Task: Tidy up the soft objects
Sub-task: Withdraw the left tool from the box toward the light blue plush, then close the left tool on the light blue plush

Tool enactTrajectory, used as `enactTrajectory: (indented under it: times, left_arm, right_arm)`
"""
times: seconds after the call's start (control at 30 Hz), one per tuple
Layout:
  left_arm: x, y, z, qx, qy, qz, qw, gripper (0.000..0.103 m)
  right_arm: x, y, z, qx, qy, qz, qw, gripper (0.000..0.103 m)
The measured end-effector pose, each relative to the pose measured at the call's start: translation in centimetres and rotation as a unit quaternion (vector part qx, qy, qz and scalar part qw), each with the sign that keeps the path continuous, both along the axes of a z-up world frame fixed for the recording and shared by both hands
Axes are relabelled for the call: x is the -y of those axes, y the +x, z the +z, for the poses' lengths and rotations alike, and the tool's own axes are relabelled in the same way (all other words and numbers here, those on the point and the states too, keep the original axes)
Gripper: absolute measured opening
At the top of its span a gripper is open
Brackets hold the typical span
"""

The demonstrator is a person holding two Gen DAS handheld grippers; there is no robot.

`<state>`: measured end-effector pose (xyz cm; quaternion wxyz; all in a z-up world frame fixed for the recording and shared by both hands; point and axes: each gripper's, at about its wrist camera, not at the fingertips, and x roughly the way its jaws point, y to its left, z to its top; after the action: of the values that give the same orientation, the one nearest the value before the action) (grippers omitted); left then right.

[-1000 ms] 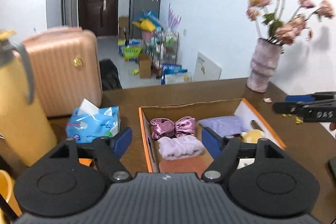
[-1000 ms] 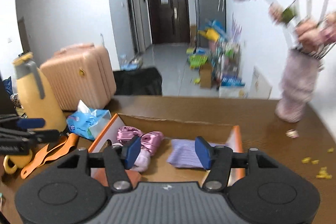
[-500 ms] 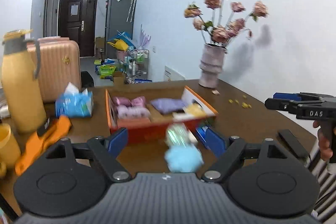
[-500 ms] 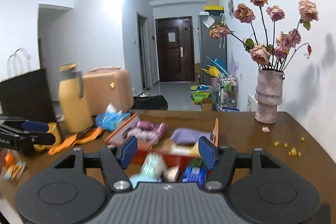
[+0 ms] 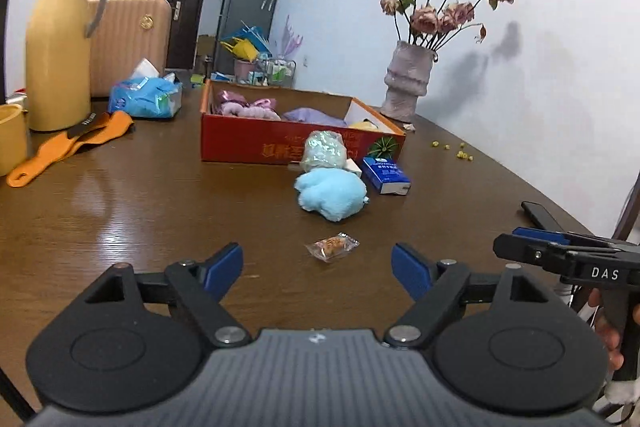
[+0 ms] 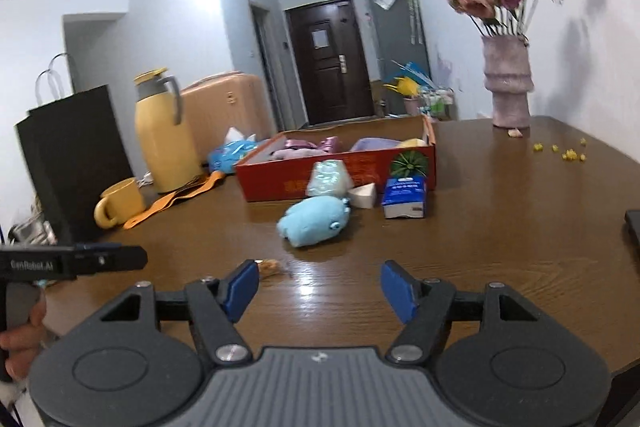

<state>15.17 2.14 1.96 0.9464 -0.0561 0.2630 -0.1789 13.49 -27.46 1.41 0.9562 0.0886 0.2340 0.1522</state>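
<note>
Left claw (image 5: 318, 265) wide, empty, low over near edge of brown surface (image 5: 160, 195). Right claw (image 6: 318, 287) wide, empty, alongside. Blue plush toy (image 5: 331, 193) lying mid-surface, just near of red box (image 5: 256, 143). Shiny green bundle (image 5: 323, 151) against box front. Blue packet (image 5: 386, 175) right of toy. Wrapped sweet (image 5: 331, 246) just beyond left claw. Purple and pink soft items (image 5: 248, 107) inside box.
</note>
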Motion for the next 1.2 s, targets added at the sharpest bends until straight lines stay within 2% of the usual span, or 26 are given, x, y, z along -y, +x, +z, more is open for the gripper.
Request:
enactTrajectory:
  times: [0.1,0.23,0.37,0.47,0.53,0.73,0.87,0.93,0.97,1.0,1.2]
  left_arm:
    - [1.0,1.8,-0.8,-0.011,0.005,-0.015,0.9998,0.081]
    - [3.5,4.2,-1.8,0.009,0.048,-0.044,0.9979,0.081]
    - [5.0,6.8,-2.9,0.001,0.076,-0.056,0.9956,0.078]
    - [4.7,9.1,-3.1,-0.012,0.055,-0.061,0.9966,0.074]
    - [4.2,11.1,-3.0,-0.026,0.033,-0.060,0.9973,0.066]
    - [3.7,17.6,-3.7,-0.082,-0.024,-0.041,0.9955,0.062]
    - [2.8,21.1,-5.1,-0.134,-0.095,-0.045,0.9854,0.061]
    - [2.7,22.0,-5.7,-0.157,-0.116,-0.051,0.9795,0.040]
    - [2.7,22.1,-5.8,-0.161,-0.127,-0.055,0.9771,0.040]
    - [2.6,22.0,-5.8,-0.165,-0.128,-0.054,0.9765,0.038]
    - [3.2,19.4,-4.2,-0.175,-0.136,-0.056,0.9735,0.034]
  right_arm:
    - [0.3,1.9,-0.8,-0.008,0.013,-0.007,1.000,0.067]
    - [0.3,4.5,-1.7,-0.019,0.013,-0.015,1.000,0.066]
    - [0.1,7.1,-2.4,-0.029,0.014,-0.014,0.999,0.061]
    - [0.0,9.0,-2.8,-0.039,0.019,-0.010,0.999,0.060]
    - [-0.1,10.5,-3.1,-0.045,0.026,-0.006,0.999,0.058]
    - [-1.1,16.6,-4.2,-0.070,0.074,0.015,0.995,0.052]
    - [-1.5,20.3,-5.7,-0.106,0.124,0.014,0.987,0.046]
    - [-1.6,21.2,-6.4,-0.121,0.144,0.012,0.982,0.040]
    - [-1.5,21.3,-6.7,-0.122,0.154,0.014,0.980,0.032]
    - [-1.5,21.2,-6.7,-0.119,0.159,0.021,0.980,0.030]
    - [-1.0,18.0,-5.5,-0.110,0.165,0.021,0.980,0.027]
